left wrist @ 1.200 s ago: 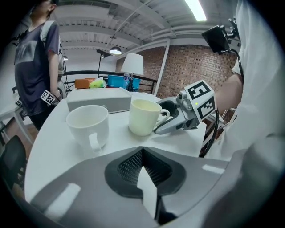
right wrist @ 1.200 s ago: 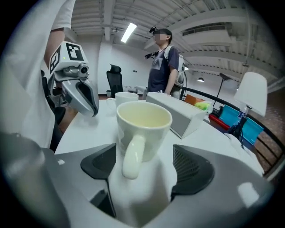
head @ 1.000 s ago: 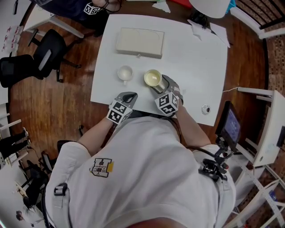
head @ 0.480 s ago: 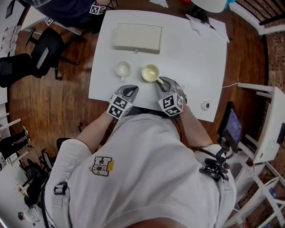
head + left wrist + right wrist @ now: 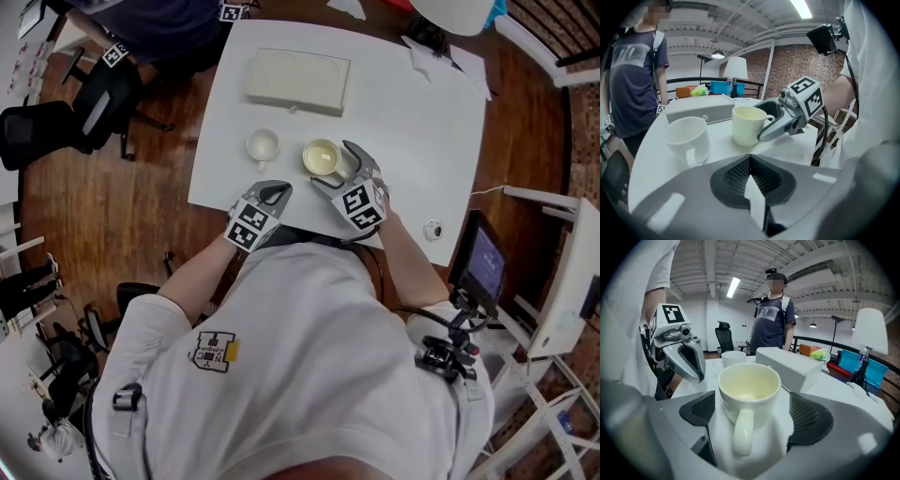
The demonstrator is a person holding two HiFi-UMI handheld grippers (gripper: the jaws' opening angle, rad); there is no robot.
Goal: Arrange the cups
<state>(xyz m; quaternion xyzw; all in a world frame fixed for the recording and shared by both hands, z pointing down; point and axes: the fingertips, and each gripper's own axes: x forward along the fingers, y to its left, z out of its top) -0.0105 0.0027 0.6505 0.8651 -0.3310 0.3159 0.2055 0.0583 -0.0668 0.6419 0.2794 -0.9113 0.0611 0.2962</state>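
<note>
Cream cup [image 5: 749, 385] is standing on the desk [image 5: 412, 122] beside the white cup [image 5: 263, 146], seemingly lined up. Right gripper [image 5: 339, 169] jaws have just been opening, straddling it, released. Left gripper [image 5: 270, 194] is waiting clenched, empty.

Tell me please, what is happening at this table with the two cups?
A person holding two grippers is arranging two cups on a white table. The jaws of the right gripper have just been opening; the cream cup stands between them, handle toward the gripper, not gripped. The left gripper is shut and empty, near the white cup. A white box lies further back.
</note>
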